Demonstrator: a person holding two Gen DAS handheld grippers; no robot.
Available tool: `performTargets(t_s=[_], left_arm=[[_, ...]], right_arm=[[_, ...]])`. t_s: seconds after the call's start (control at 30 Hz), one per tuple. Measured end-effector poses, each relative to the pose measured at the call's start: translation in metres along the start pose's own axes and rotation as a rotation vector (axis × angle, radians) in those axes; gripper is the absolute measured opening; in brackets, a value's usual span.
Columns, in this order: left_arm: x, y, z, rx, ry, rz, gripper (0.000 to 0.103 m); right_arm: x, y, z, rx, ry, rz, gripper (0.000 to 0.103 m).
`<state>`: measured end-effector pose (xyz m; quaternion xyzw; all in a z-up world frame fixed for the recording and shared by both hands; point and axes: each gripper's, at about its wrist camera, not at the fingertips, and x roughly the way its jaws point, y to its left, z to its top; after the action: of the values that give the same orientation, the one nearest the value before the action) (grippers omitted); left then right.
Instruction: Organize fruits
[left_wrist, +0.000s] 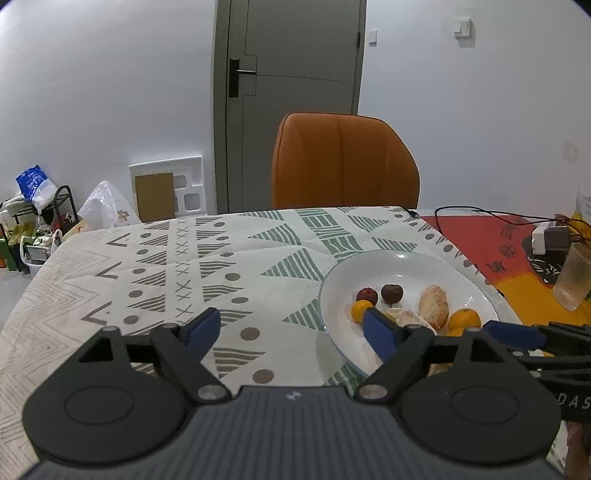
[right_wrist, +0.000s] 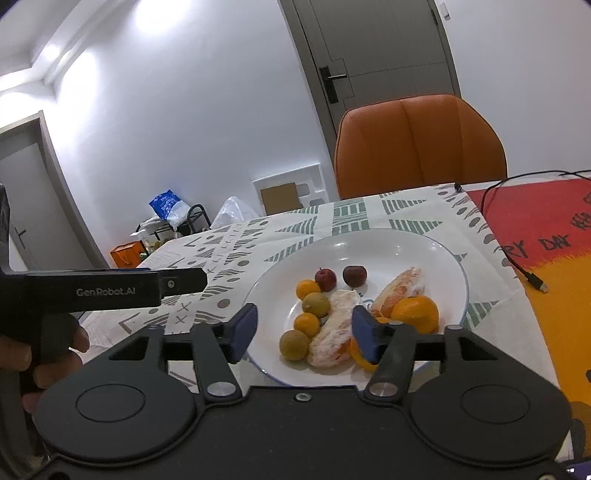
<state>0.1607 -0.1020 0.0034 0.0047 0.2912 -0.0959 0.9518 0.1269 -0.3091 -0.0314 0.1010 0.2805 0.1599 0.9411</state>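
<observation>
Orange chair at twelve o'clock behind patterned tabletop; grey door beyond; black cable at three o'clock.

Left claw spread wide, empty, angled down. Right claw parted, empty, angled down.

left gripper – black linkage; blue pads | right gripper – same

The right tool's finger hides part of an orange.
</observation>
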Motion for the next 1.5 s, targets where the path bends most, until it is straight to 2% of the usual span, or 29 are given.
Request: performTargets(t_s=[0.33, 0.47, 1.0, 1.5], left_arm=[[-0.026, 0.012, -0.013, 0.004, -0.006, 0.013, 0.092], [-0.036, 0.019, -0.018, -0.006, -0.004, 0.019, 0.095], [-0.080, 0.052, -0.037, -0.029, 0.017, 0.071, 0.100], [-0.114, 0.076, -0.053, -0.070, 0.012, 0.121, 0.100]], right_arm=[[-0.017, 0.012, -0.003, -0.002, -0.026, -0.002, 0.094], [-0.024, 0.019, -0.006, -0.004, -0.031, 0.000, 0.102], [-0.044, 0.028, -0.019, 0.053, -0.015, -0.003, 0.103], [-0.063, 0.049, -0.025, 0.040, -0.010, 0.023, 0.103]])
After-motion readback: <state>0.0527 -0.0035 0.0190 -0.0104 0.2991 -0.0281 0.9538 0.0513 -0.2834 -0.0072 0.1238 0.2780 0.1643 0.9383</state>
